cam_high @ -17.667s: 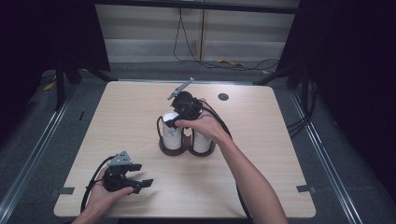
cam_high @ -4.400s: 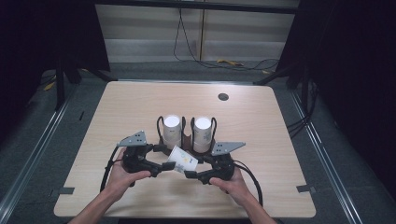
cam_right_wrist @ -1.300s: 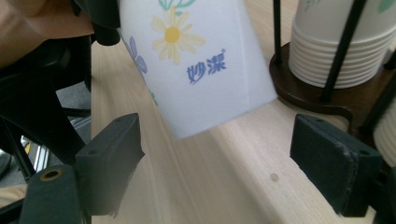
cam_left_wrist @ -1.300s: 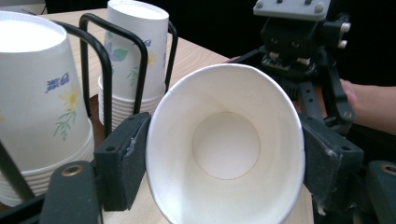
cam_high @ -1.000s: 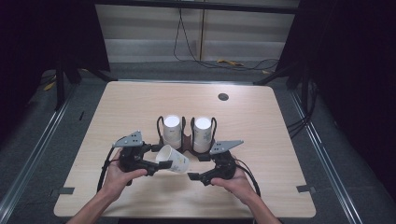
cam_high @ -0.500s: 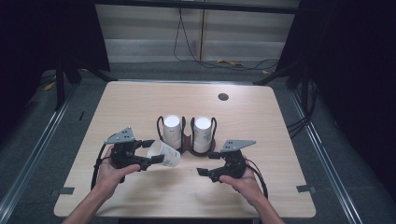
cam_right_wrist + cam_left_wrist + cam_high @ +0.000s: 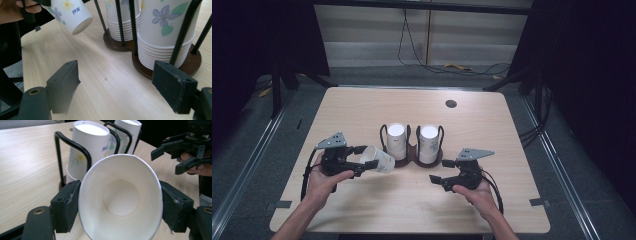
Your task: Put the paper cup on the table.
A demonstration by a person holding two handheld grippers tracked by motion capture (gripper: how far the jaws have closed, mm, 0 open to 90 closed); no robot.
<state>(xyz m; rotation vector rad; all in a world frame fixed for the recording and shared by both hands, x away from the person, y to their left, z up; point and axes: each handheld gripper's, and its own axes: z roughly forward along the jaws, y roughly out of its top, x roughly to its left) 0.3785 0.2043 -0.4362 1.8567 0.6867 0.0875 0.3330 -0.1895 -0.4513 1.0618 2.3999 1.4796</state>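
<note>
My left gripper (image 7: 361, 160) is shut on a white flower-printed paper cup (image 7: 378, 159), held on its side above the table's left half. In the left gripper view both pads press the cup (image 7: 120, 202) near its rim, squeezing the mouth oval. A dark wire rack (image 7: 412, 161) at the table's middle holds two upside-down cup stacks (image 7: 396, 141) (image 7: 428, 142). My right gripper (image 7: 439, 181) is open right of the rack's front. Its jaws have just been closing, with nothing between them (image 7: 120, 85). The held cup (image 7: 71, 15) hangs beyond them at the upper left.
A round cable hole (image 7: 451, 104) sits in the wooden table (image 7: 492, 125) at the back right. Cables lie on the floor behind the table. The rack's wooden base (image 7: 192, 62) lies just past my right gripper's right jaw.
The two hands have drawn apart. The left one carried the cup to the left, and the right gripper moved right, away from the cup, with nothing in it.
</note>
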